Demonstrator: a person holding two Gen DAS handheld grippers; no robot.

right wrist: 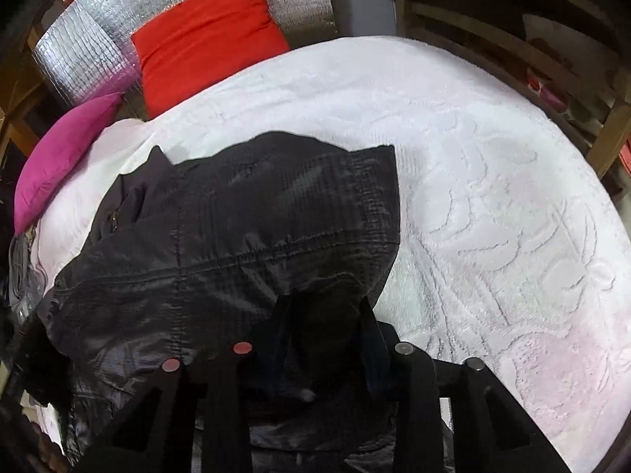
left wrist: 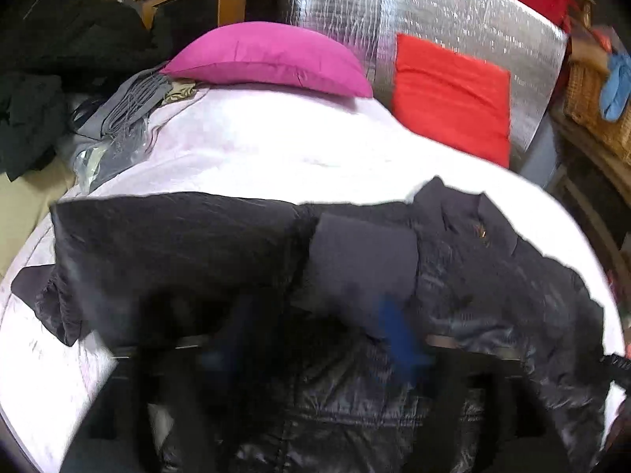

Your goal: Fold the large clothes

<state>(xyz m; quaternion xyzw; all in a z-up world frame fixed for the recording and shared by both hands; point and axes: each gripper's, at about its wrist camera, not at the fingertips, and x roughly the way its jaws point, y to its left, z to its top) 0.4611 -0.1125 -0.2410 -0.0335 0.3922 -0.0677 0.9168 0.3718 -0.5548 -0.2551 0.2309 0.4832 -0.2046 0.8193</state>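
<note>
Bed (right wrist: 493,165), white textured cover: carries everything. Black padded jacket (right wrist: 236,216), shiny, spread across the near half, collar toward the pillows. Right gripper (right wrist: 325,311): jaws closed on a gathered fold at the jacket's near edge; lift low and carry the fold over evenly so the slick shell does not slide out. Left gripper (left wrist: 315,339): blurred, jaws apart over the jacket, nothing between them. Silver insulation sheet (left wrist: 453,12), red cushion (left wrist: 449,98), magenta pillow (left wrist: 272,59), wicker basket (left wrist: 591,106) behind.
</note>
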